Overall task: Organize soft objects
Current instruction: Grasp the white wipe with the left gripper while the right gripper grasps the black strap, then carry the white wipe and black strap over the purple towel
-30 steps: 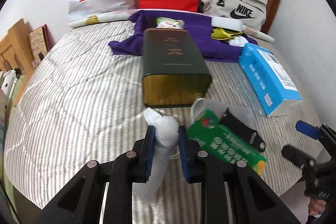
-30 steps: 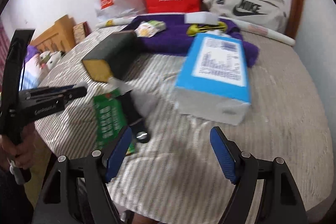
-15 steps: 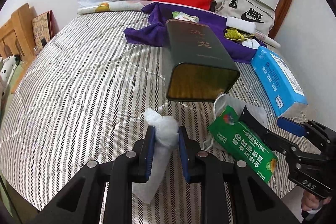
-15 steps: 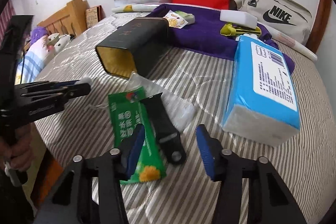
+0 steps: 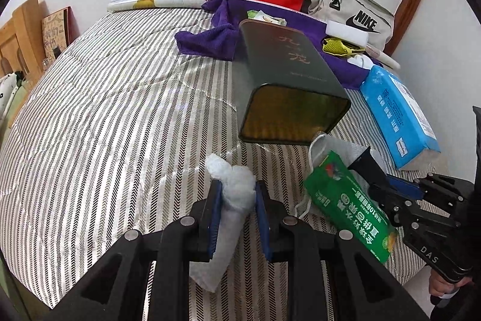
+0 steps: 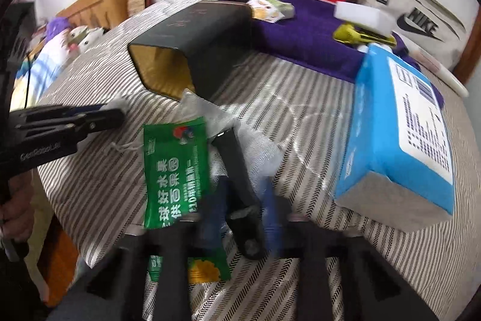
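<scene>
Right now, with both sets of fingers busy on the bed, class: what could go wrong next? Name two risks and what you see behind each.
1. The right gripper has just closed its fingers on the black strap, which lies across the green packet and clear plastic wrap; lifting may drag those along.
2. The left gripper pinches the white foam wrap near its top; the loose tail could slip out or snag.

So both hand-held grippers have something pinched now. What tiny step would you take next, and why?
Probably lift the right hand-held gripper a little. Its jaws have just been closing around the black strap, which lies across the green packet and clear wrapping, so a small raise would free it. The left hand-held gripper already pinches white foam wrap near the open dark tin.
</scene>
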